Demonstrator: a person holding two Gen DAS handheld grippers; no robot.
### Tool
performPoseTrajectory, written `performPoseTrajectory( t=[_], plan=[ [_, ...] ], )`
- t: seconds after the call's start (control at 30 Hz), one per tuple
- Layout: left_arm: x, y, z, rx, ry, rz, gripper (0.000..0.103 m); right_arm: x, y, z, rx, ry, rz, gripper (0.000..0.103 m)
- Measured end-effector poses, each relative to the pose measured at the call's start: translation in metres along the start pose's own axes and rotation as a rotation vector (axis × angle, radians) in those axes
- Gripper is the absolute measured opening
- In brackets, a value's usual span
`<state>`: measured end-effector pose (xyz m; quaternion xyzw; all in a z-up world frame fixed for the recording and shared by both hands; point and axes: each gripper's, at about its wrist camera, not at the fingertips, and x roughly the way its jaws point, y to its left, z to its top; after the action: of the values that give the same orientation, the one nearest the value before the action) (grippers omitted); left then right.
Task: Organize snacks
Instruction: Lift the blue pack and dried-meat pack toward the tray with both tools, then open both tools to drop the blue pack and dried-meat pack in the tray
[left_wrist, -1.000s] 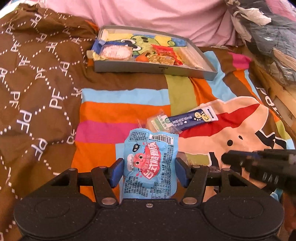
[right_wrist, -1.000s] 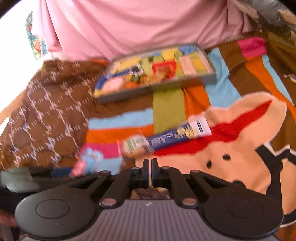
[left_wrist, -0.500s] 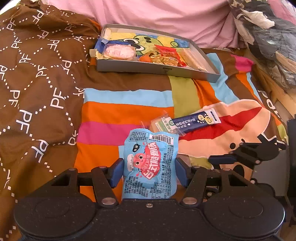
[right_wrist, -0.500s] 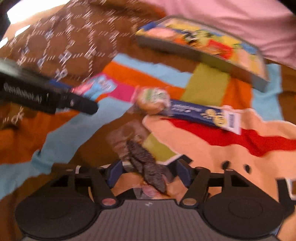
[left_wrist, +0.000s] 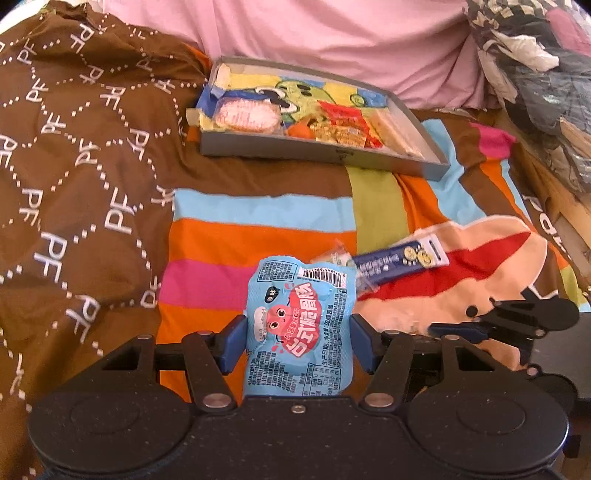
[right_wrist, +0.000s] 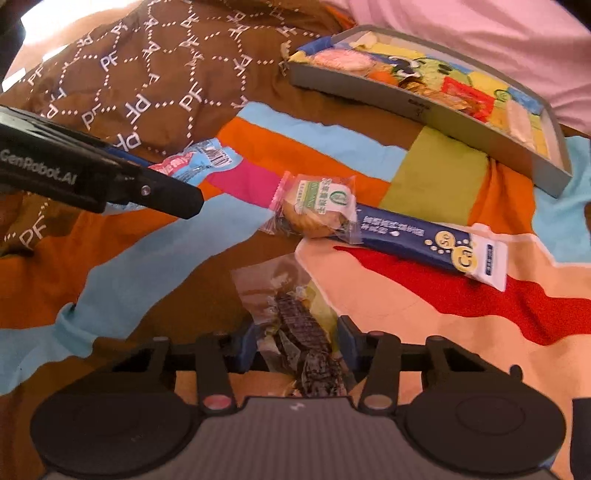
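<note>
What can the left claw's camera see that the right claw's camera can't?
Only the left camera shows the heap of clothes and the right claw. Only the right camera plainly shows the clear packet of dark snacks between the right claw's jaws, which have just been closing, and the left claw from the side. Both show the grey tray, the blue packet, the round biscuit and the dark blue stick packet.
</note>
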<state>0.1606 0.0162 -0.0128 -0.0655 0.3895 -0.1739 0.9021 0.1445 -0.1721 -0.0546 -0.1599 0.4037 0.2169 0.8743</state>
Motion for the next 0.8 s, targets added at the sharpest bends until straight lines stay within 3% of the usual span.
performPoseTrajectory(
  t=[0.2, 0.43, 0.8],
  plan=[
    [0.0, -0.001, 0.033, 0.003, -0.054, 0.006, 0.061, -0.025, -0.008, 0.01, 0.009, -0.091, -0.044, 0.05],
    [0.013, -0.002, 0.097, 0.006, -0.139, 0.027, 0.061, -0.05, -0.034, 0.053, -0.003, -0.231, -0.095, 0.05],
    [0.069, 0.007, 0.185, -0.012, -0.24, 0.048, 0.061, -0.033, -0.1, 0.134, 0.018, -0.382, -0.188, 0.05]
  ],
)
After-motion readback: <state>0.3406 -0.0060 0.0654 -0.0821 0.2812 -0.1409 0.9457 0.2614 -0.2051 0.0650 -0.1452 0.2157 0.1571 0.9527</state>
